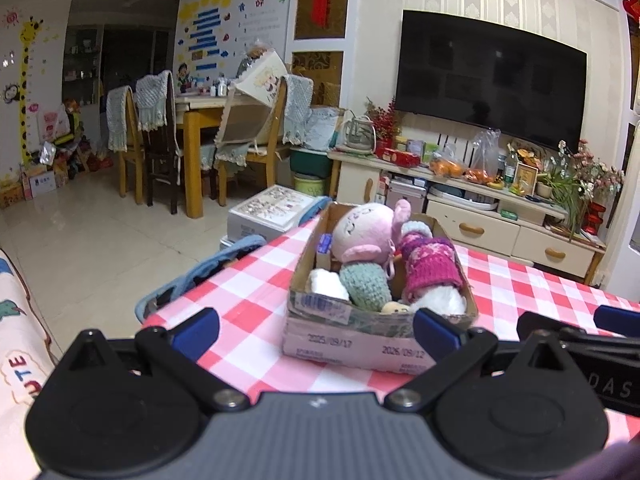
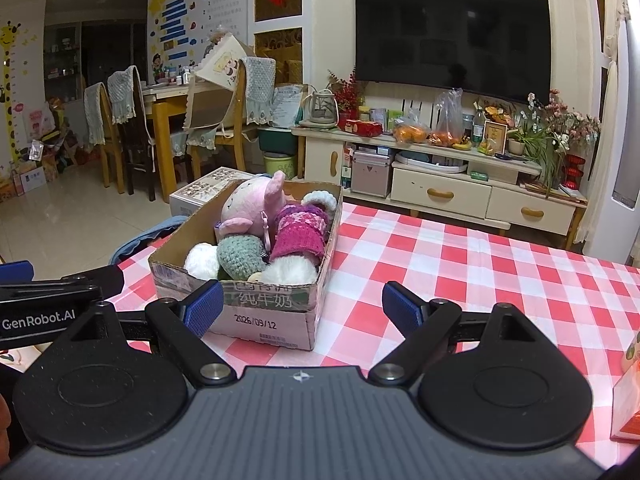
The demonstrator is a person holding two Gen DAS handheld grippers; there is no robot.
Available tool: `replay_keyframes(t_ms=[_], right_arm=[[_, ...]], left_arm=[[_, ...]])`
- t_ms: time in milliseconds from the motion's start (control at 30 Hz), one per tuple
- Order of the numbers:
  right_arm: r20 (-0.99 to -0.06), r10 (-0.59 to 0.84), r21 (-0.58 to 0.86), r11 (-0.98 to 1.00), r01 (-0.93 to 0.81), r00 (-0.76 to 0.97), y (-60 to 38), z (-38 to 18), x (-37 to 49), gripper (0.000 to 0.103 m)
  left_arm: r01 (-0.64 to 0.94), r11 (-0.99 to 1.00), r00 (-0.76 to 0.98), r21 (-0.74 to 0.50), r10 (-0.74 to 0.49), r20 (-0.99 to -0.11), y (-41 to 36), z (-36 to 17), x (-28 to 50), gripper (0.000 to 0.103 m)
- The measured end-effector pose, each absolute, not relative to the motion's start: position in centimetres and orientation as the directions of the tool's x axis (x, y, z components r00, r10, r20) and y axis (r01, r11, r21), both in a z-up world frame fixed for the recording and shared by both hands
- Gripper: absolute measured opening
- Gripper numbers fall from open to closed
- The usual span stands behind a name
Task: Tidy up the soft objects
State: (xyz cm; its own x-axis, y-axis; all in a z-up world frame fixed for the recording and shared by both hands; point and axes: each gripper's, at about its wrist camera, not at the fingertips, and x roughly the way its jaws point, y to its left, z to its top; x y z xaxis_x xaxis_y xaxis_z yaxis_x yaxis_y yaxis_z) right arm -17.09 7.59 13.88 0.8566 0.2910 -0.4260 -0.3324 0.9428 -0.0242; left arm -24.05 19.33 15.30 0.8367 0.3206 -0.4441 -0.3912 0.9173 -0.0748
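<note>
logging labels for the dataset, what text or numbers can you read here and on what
"2026/09/12": front of the cardboard box.
"2025/09/17": same box front, left wrist view.
"纯牛奶": box front, upper band.
"GenRobot.AI": side of the left gripper, seen in the right wrist view.
"DAS": partial lettering on the right gripper, seen in the left wrist view.
Wall poster: blurred.
Small print under the box dates: too small.

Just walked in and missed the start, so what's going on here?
A person holds a gripper in each hand over a checkered table. Both the left tool and the right tool are open and hold nothing. The soft toys, including a pink plush doll, sit packed in the cardboard box.
</note>
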Motion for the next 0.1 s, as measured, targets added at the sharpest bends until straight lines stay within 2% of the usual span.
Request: replay_keyframes(t_ms=[100], right_arm=[[-0.424, 0.283, -0.018, 0.947, -0.321, 0.86, 7.12, 13.79, -17.08, 0.103]], left_arm=[[-0.38, 0.923, 0.836, -0.066, 0.312, -0.452, 18.93, 15.09, -23.66, 0.102]])
